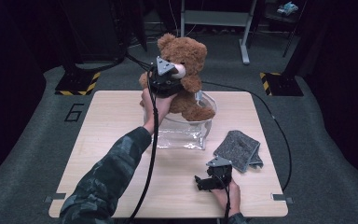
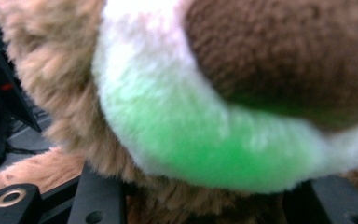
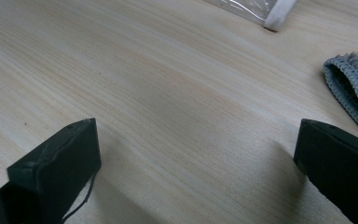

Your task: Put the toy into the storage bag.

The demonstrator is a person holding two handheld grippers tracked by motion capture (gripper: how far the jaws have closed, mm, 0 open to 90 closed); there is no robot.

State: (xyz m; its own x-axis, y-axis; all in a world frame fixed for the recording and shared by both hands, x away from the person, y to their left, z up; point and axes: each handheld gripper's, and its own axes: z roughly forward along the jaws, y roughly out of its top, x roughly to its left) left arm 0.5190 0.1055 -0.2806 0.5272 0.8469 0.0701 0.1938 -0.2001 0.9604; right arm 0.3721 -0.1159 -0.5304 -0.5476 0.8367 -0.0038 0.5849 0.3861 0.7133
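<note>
A brown teddy bear (image 1: 189, 51) stands upright at the far middle of the table, its legs in the open mouth of a clear plastic bag (image 1: 182, 135). My left gripper (image 1: 169, 85) is shut on the bear's chest, just below its pale muzzle. In the left gripper view the brown fur (image 2: 270, 60) and the white muzzle (image 2: 168, 116), tinted green, press close between the black jaws of my left gripper (image 2: 200, 207). My right gripper (image 1: 201, 181) rests low at the table's near edge, and in its own view my right gripper (image 3: 196, 154) is open over bare wood.
A folded grey cloth (image 1: 239, 149) lies right of the bag, and its hem (image 3: 354, 88) is just past the right jaw. The bag's white-edged corner (image 3: 268, 11) lies ahead of the right gripper. The light wooden table (image 1: 107, 126) stands on grey carpet, with stands behind.
</note>
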